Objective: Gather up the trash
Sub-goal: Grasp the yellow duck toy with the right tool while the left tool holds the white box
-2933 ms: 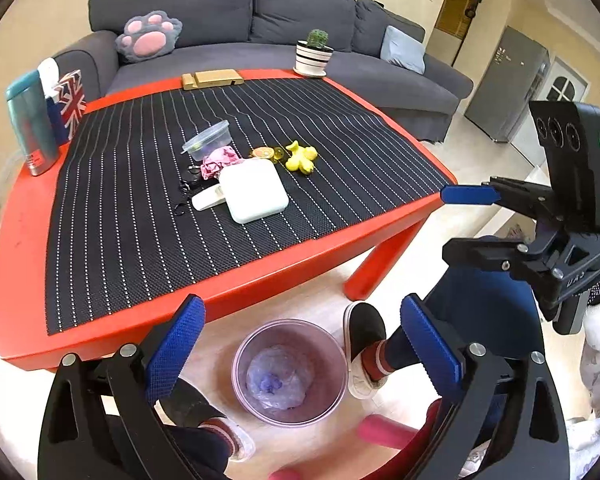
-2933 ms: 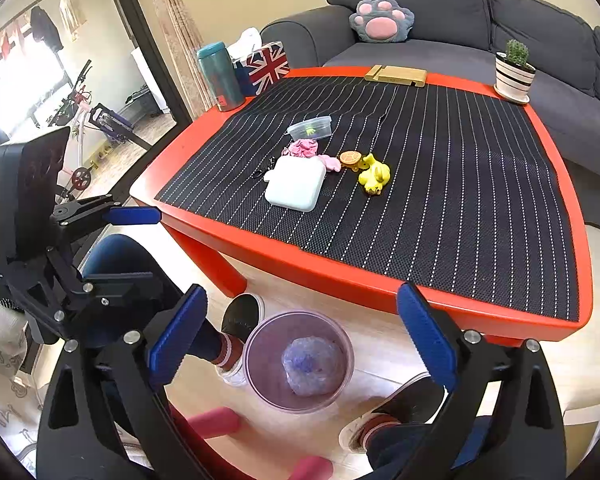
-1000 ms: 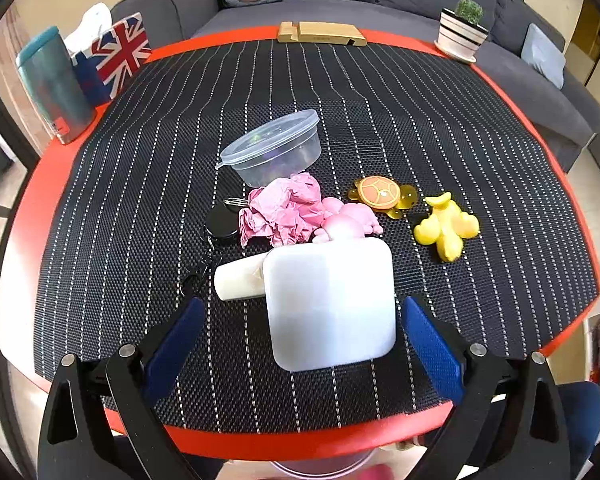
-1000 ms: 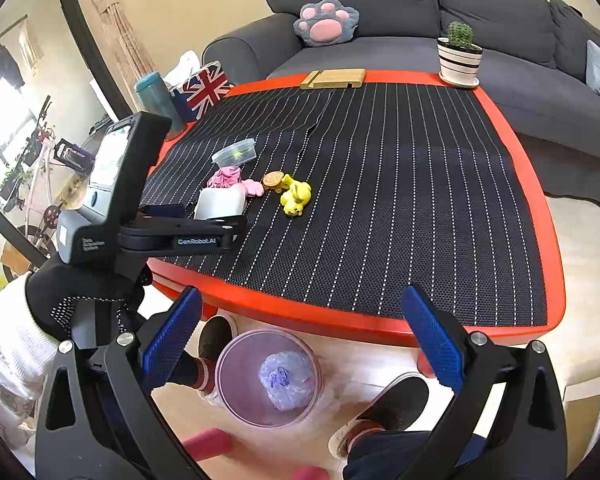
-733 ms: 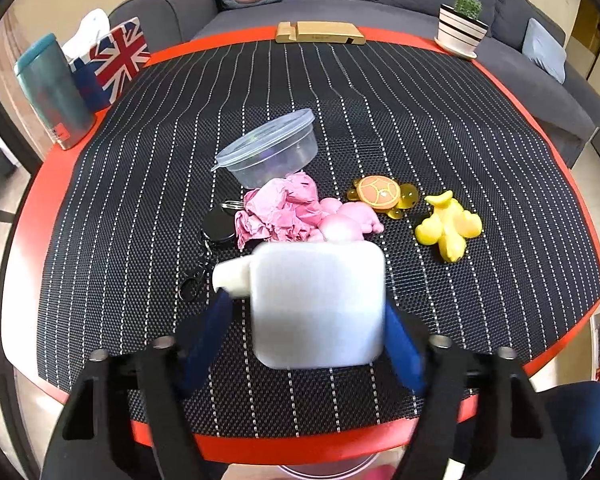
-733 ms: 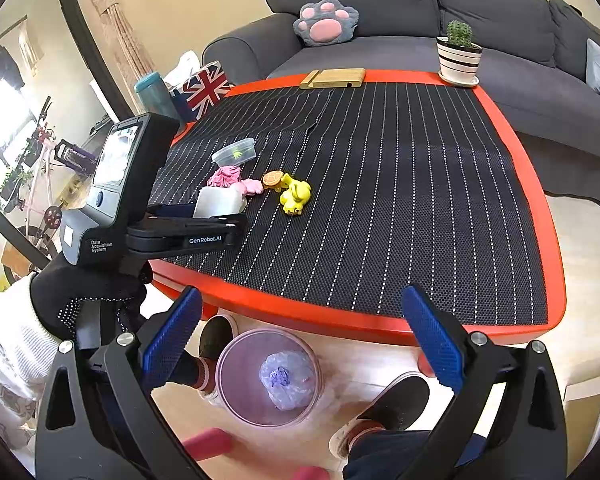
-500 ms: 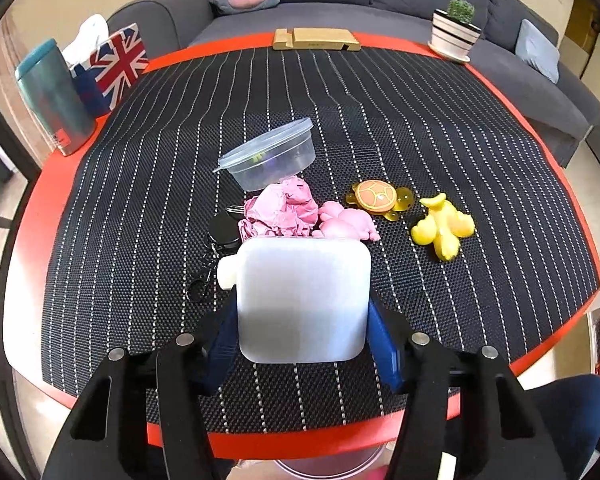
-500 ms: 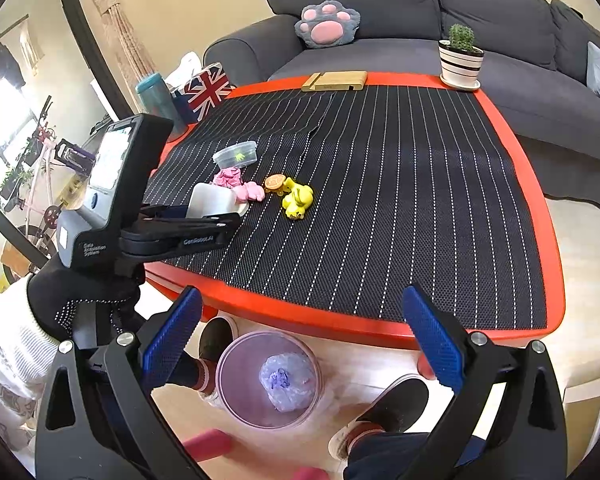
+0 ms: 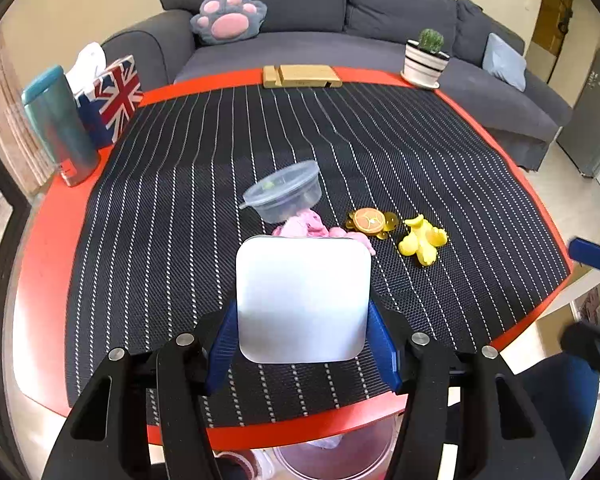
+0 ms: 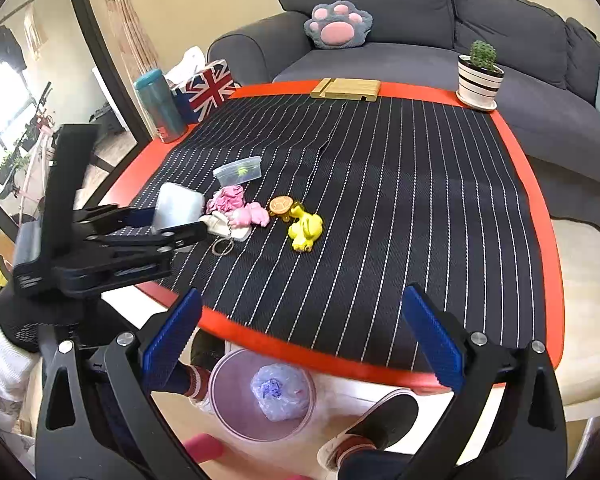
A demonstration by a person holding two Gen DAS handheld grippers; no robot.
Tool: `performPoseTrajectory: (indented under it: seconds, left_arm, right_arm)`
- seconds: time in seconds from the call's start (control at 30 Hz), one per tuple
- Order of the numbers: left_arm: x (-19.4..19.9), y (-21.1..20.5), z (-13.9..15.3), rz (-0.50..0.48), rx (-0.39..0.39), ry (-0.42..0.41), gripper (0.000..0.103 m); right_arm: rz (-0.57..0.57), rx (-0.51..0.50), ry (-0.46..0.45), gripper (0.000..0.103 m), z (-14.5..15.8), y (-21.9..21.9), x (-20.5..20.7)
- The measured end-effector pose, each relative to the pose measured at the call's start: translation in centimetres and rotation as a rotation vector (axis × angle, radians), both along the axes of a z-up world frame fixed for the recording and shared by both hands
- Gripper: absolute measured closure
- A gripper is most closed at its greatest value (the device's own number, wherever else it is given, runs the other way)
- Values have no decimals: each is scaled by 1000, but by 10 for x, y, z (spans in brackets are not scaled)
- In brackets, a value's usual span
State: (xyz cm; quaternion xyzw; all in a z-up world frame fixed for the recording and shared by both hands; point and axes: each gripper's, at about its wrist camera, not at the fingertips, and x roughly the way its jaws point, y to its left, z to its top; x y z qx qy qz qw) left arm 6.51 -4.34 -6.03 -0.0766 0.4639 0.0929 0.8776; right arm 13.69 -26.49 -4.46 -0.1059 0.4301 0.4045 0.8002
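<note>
Over the near edge of the red table (image 9: 40, 256) we hold the white box (image 9: 303, 299) in our left gripper (image 9: 302, 338), its blue pads (image 9: 221, 344) pressed against the box's two sides. From the right wrist view, the same box (image 10: 177, 205) sits tilted and lifted off the striped mat (image 10: 400, 208), clamped in the left gripper (image 10: 168, 224) above the table's left front corner. Our right gripper (image 10: 303, 344) hangs off the front of the table with its pads (image 10: 434, 340) spread wide and nothing between them. Below it, on the floor, stands the bin (image 10: 262, 396) with a crumpled clear bag (image 10: 280, 394) inside; in the left view only the bin's rim (image 9: 332, 460) shows under the table edge. On the mat lie the pink paper wad (image 10: 227, 198), a small cream item (image 10: 220, 225) just beside it, a pink toy (image 10: 253, 216), an orange turtle (image 10: 282, 205) and a yellow toy (image 10: 305, 228), all close together. A lidded clear tub (image 9: 284, 197) stands just behind the wad (image 9: 302, 226). At the table's far left corner we see a teal bottle (image 9: 58, 128) next to a flag-print tissue box (image 9: 112, 100); a wooden stand (image 9: 302, 76) and a potted cactus (image 9: 426, 58) sit at the far edge, before the grey sofa (image 9: 340, 4).
</note>
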Motion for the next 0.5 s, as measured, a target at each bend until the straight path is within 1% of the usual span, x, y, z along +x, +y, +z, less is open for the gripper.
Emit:
performPoseTrajectory:
  seconds: [0.23, 0.5]
  left_arm:
    - [-8, 12, 8, -44, -10, -36, 46]
    - [-15, 27, 15, -82, 3, -72, 46]
  right_arm:
    - [37, -67, 1, 5, -8, 31, 21]
    - [64, -145, 19, 5, -25, 63, 44]
